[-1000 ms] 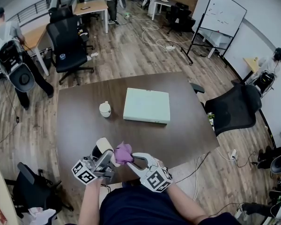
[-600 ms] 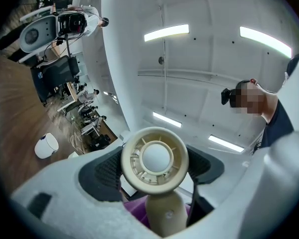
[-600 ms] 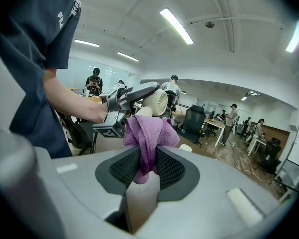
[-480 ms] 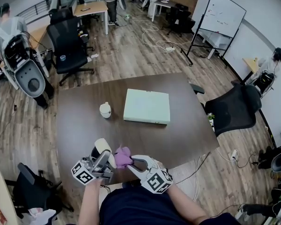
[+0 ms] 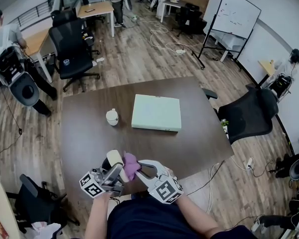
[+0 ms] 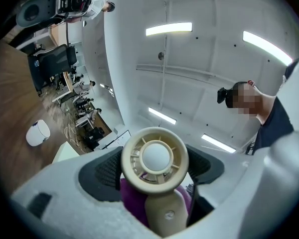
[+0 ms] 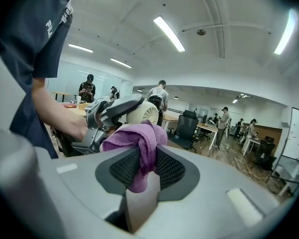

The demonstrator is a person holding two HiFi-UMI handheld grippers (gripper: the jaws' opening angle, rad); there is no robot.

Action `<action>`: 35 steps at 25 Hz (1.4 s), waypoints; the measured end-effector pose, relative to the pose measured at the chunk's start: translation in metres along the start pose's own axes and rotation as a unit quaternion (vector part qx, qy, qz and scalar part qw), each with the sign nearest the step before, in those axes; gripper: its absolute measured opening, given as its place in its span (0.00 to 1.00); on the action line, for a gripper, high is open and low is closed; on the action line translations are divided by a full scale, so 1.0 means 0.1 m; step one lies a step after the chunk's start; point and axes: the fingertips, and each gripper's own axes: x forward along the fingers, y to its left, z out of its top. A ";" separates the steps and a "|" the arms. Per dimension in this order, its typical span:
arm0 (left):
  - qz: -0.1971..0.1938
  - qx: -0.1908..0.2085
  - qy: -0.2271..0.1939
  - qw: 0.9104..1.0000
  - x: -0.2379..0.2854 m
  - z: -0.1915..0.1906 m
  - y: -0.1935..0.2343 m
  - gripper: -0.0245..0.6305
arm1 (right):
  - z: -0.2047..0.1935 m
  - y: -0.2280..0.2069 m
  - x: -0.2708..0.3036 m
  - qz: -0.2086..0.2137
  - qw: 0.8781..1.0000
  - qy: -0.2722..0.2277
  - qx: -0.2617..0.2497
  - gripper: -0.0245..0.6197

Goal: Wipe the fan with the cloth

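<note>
Brown table point(image 5: 79, 128) on plank floor point(image 5: 139, 59) bears box point(image 5: 156, 112) and mug point(image 5: 112, 116); left fingers point(image 6: 107, 171) clamp fan point(image 6: 154, 158), right fingers point(image 7: 172, 169) cloth point(image 7: 139, 136).

Purple cloth point(image 5: 131, 164) against cream fan point(image 5: 114, 159)

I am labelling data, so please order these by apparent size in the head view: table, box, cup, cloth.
1. table
2. box
3. cup and cloth: they look about alike. The cloth is nearer the camera and partly hidden, so I do not rank them.
</note>
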 end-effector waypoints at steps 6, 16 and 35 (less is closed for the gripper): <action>-0.019 0.006 0.029 0.999 0.02 -0.12 -0.10 0.62 | 0.10 -0.11 -0.03 -0.017 1.000 -0.010 0.005 0.20; -0.045 0.012 0.065 0.997 0.06 -0.30 -0.24 0.62 | 0.26 -0.34 -0.02 -0.041 0.999 -0.022 0.016 0.20; 0.005 0.002 0.046 0.999 -0.07 -0.32 -0.06 0.62 | 0.41 -0.20 -0.10 -0.040 0.997 -0.044 -0.041 0.20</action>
